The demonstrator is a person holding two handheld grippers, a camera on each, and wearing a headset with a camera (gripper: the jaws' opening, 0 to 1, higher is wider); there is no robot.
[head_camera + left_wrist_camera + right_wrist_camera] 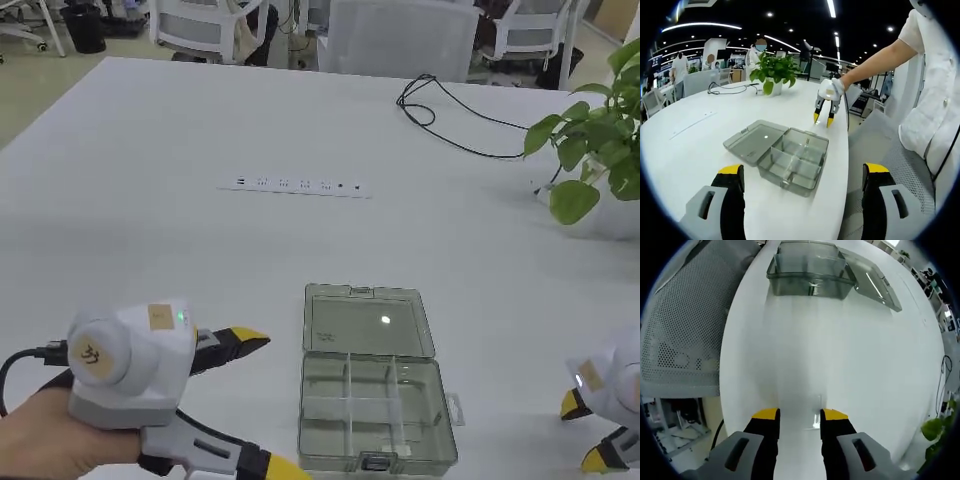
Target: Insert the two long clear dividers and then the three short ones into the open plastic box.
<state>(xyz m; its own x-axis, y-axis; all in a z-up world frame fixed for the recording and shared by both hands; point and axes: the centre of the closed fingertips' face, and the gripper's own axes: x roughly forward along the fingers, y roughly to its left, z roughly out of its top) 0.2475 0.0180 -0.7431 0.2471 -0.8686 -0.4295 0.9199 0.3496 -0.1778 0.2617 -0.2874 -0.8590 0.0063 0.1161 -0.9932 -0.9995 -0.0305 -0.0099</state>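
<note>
An office room with mesh chairs (400, 35) lies behind a broad white bench (200, 250). A power strip (295, 186) sits mid-bench, and a cable (440, 110) and a plant (595, 150) are toward the far right corner.

The box (303, 420) rests close to the near edge, a little right of the middle. It opens upward. Its lid (368, 320) is laid flat toward the far edge and its latch faces the person. The long axis runs side to side, parallel to the near edge. Clear dividers (348, 400) already stand crossed inside it, though I cannot count them.

The left gripper (268, 402) hovers left of the box at the near edge, its jaws spread wide with nothing between them. The right gripper (797, 415) sits well to the right of the box, also by the near edge, with its jaws drawn closer together. A thin clear sliver (819, 412) glints beside one of its jaws. I cannot tell whether it is gripped or lying on the bench.

It looks as though a short piece remains to be seated. To do that well:
- Carry the piece upright and square it to the box walls.
- Line its ends up with the slots before lowering it.
- Press straight down rather than at an angle.
- Brace a wall with the left gripper, since the light box would likely skid on the smooth bench.
</note>
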